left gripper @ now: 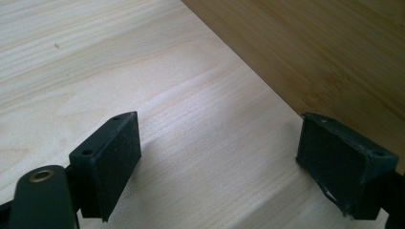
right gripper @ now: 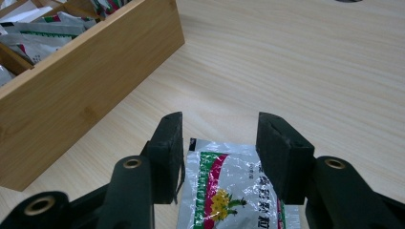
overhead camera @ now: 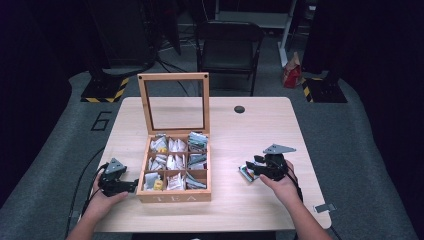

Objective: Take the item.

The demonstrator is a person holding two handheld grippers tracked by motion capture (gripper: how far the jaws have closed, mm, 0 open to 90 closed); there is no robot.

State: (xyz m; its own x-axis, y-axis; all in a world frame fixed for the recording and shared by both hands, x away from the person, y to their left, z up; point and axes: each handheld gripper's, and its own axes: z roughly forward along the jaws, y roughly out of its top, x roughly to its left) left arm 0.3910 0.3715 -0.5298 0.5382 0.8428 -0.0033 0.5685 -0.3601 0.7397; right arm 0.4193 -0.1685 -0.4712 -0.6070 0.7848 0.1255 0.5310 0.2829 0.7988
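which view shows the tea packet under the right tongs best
The right gripper view: the silver foil tea packet with a yellow flower print lies flat between the open right tongs. The high view shows a small corner. The left gripper view adds nothing.

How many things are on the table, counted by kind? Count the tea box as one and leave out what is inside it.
Tea box: 1
Loose tea packet: 1
Hand-held tool: 2, left and right
Small grey clip near the right edge: 1
Total: 5

Glossy foil tea sachet (right gripper: pixel 229 191) on a smooth pale wood table (right gripper: pixel 305 67); matt bamboo box (right gripper: pixel 90 95).
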